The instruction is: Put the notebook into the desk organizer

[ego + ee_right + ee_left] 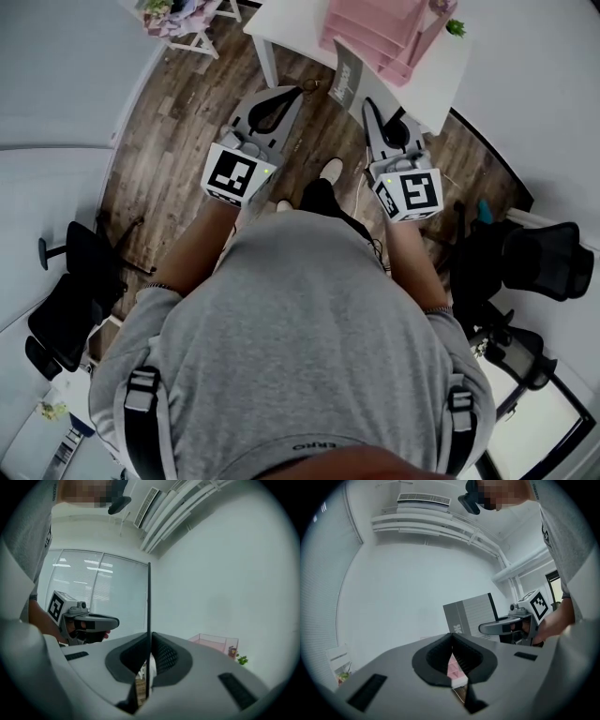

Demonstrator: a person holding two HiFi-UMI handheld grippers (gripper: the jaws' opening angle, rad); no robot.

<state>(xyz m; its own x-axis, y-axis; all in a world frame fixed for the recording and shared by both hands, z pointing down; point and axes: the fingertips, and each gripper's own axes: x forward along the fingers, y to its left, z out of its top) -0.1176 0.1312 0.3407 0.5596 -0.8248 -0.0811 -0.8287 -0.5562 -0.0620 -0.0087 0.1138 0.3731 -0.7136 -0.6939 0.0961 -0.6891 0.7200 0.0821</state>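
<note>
The left claw (452, 638) is pointing level with its jaws pressed together on nothing; only a sliver of pink and of floor is showing through the gap below its tips; it is hanging idle beside its partner, probably so that it is on hand to steady things at the table. Just to its right the notebook (471, 614) is standing upright, its grey cover facing the left claw; the right claw (149, 638) is pinching it low down, jaws tight on the thin slab, so from that claw's own view it is showing as a single dark line rising between the tips. Holding it on edge like this is likely meant to let it slide into a slot without a turn. Ahead and to the right of the right claw, the pink organizer (373, 34) is sitting on the white table (292, 28), apart from the notebook; the task is, by my reading, in its carrying stage, with the slotting-in not yet done. A small plant (455, 27) is sitting just beside the organizer, something to be steering clear of.
</note>
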